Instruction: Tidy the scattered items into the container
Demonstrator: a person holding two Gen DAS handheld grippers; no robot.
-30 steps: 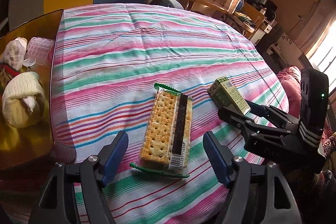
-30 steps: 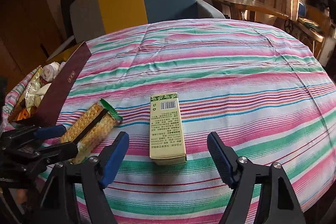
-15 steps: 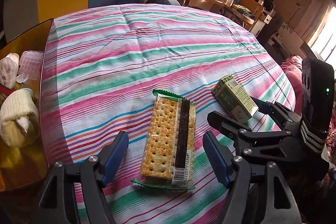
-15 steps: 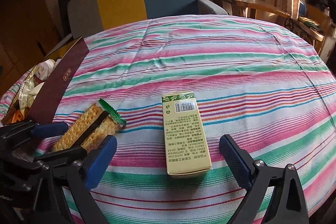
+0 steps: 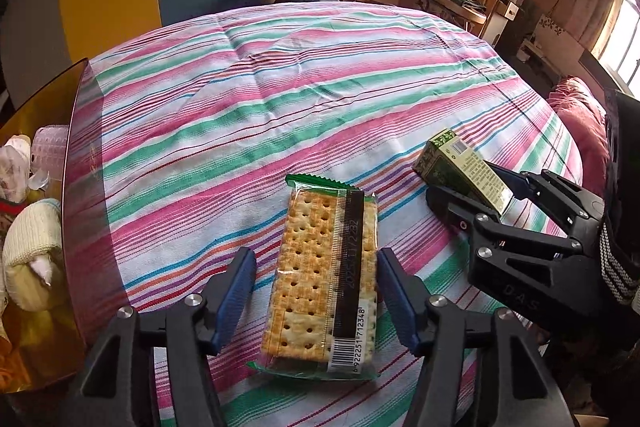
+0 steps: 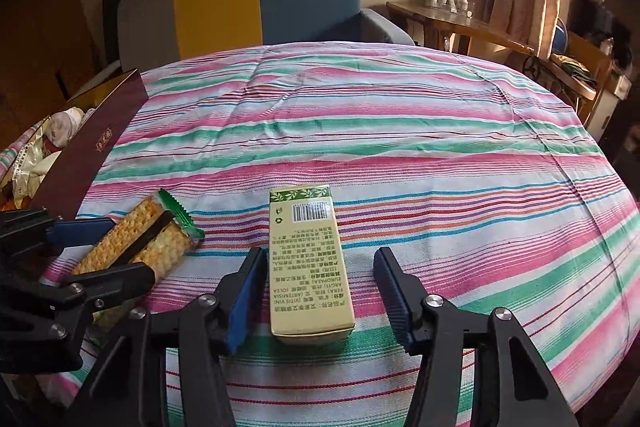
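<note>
A: Two grippers are angling down at the cloth side by side. The left gripper is straddling the crackers; its jaws are closing, the right pad looks to be just meeting the wrapper's edge, the left pad is standing off with striped cloth showing in the gap, so nothing is being squeezed.

B: And the other one?

A: The right gripper is closing too, with the box lying between its fingers. The left pad is sitting right beside the box's long side, though I cannot tell if it is touching, and the right pad is standing clearly apart. The grip is not closed on it.

B: How is the room around them?

A: Each gripper is showing in the other's view, near but apart. Beyond the crackers and box the cloth is stretching bare to its far rounded edge. The container, a maroon-walled carton with a gold lining, is sitting at the left edge, just beside the left gripper, already holding soft and wrapped things.

B: What are the items looking like?

A: The crackers are lying flat in a clear wrapper with green crimped ends, a black seam and a barcode. The box is lying flat too, pale yellow-green with a leaf band, a barcode and small print, its long axis pointing away between the fingers.
</note>
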